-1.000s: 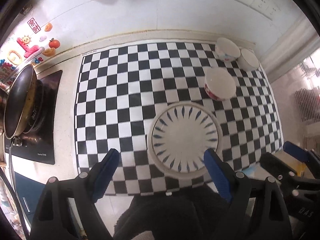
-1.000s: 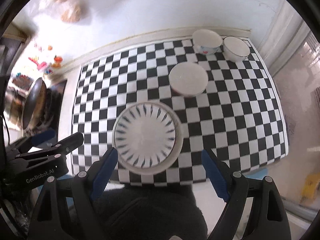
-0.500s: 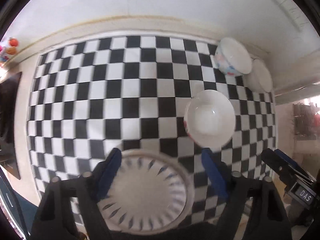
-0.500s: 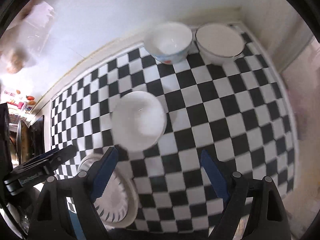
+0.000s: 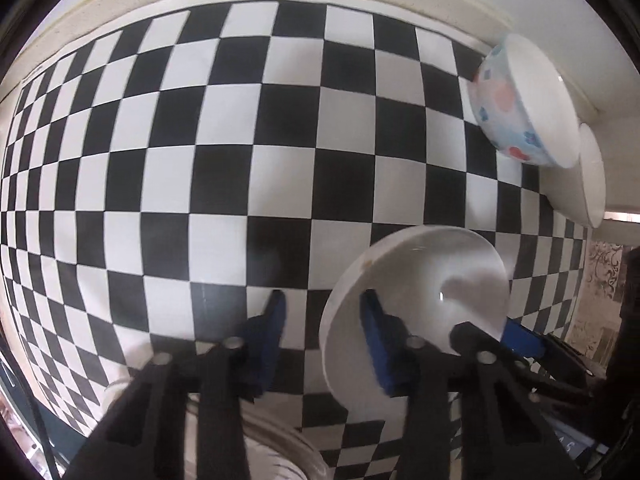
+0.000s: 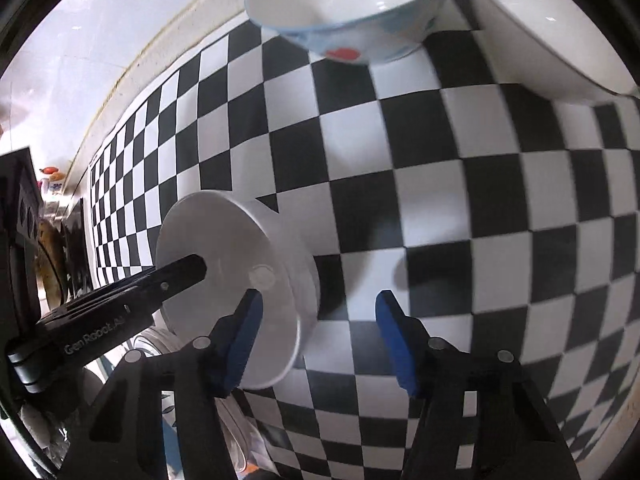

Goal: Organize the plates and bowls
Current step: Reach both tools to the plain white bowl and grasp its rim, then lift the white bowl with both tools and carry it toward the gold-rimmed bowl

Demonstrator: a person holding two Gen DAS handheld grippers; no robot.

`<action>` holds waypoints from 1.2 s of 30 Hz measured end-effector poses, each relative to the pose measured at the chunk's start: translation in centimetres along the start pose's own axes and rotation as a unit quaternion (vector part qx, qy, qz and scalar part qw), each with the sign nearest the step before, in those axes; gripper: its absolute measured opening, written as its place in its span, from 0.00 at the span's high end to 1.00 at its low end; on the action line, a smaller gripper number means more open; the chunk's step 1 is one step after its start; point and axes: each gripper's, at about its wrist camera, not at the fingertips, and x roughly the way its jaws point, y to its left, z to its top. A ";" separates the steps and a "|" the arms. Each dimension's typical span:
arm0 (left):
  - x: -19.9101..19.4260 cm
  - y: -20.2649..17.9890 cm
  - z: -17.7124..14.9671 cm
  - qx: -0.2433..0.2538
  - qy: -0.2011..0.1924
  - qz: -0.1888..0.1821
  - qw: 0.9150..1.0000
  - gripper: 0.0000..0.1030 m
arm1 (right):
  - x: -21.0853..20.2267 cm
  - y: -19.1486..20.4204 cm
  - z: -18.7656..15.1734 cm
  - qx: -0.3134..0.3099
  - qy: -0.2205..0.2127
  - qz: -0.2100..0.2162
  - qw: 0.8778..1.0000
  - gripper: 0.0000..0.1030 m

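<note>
Bright, even indoor light, heavy fisheye warp, a fair bit of motion smear

Both wrist views bulge hard: the checkered mat (image 5: 224, 168) bends into curves toward the rim, and the corners fall off to black vignette. Light seems to come from above, going by small specular dots on the floral bowl (image 6: 352, 12) and plain white bowl (image 6: 548, 36), with soft grey shadows on the mat under the near bowl (image 6: 240, 280). The square edges look smeared in both views, the blue finger pads (image 5: 272, 336) are soft, and the floral bowl's pattern is washed out and hazy in the left view.
</note>
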 end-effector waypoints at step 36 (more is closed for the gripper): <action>3.1 -7.3 -13.2 0.064 0.062 -0.004 0.996 0.85 | 1.4 -3.4 -14.0 -0.031 0.038 -0.016 0.999 0.89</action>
